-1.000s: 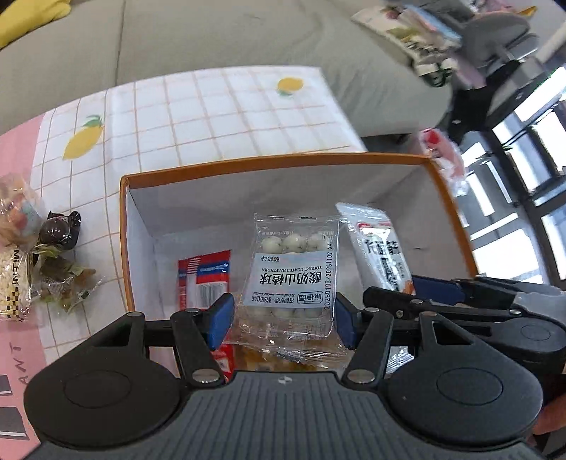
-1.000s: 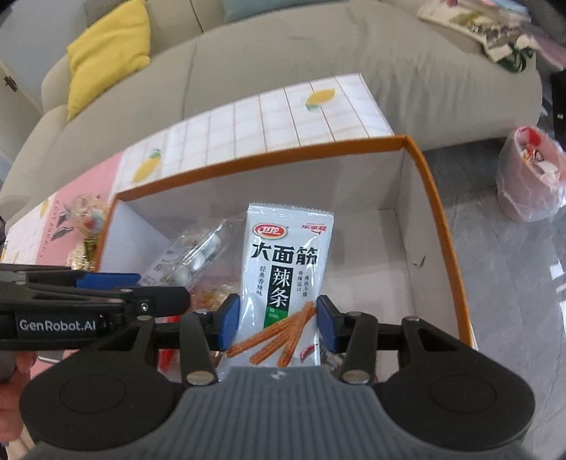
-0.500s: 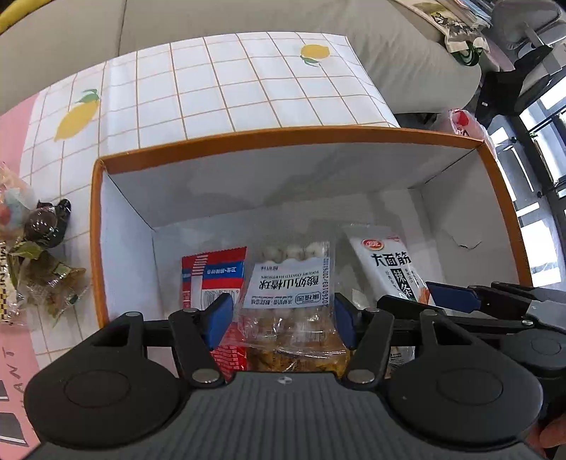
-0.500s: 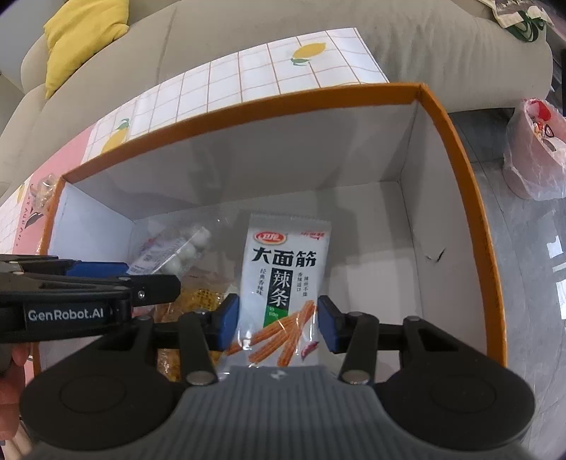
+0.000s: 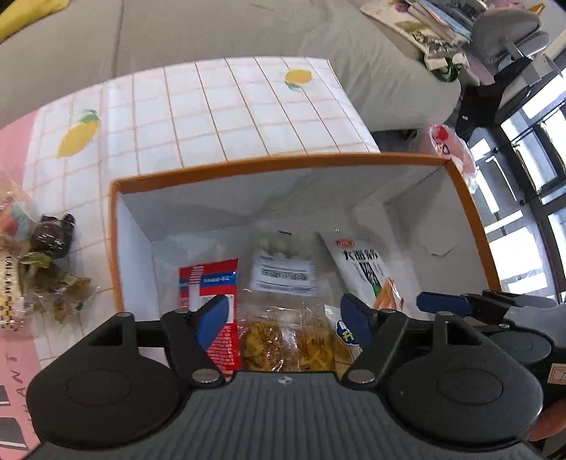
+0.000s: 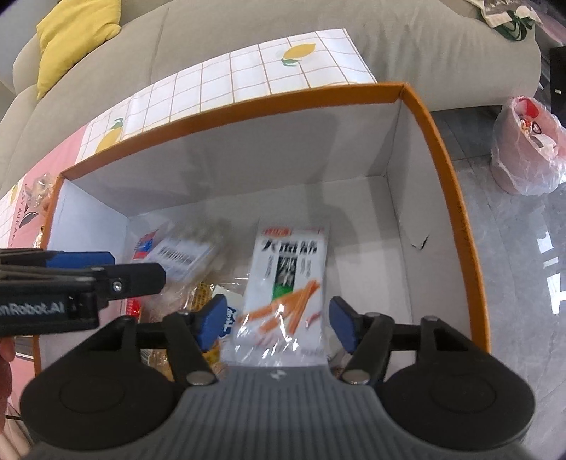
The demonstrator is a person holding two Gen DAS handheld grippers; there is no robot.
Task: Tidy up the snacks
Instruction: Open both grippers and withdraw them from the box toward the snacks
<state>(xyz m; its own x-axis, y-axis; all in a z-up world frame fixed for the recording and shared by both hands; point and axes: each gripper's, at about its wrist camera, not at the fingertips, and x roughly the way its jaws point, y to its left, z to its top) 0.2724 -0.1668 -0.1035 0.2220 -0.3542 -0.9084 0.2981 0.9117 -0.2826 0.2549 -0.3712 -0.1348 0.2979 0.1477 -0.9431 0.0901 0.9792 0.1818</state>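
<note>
Background only. Grey sofa [image 6: 247, 39] runs behind the table, a yellow cushion [image 6: 70, 32] at its left end. Table covering [image 5: 219, 116]: white grid with lemon prints, turning pink [image 5: 14, 148] at the left edge. Magazines or papers [image 5: 421, 17] piled on the sofa's right end; titles unreadable. Grey tiled floor [image 6: 523, 247] to the right. On it, beside the sofa, a bin lined with a clear bag [image 6: 527, 141]; contents red, possibly wrappers. Bright windows [image 5: 530, 184] at far right.

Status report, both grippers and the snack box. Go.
Left gripper open, right gripper open, both over the orange-rimmed box. Yogurt-ball pack and spicy-strip packet lying inside. Loose snacks left on table.
</note>
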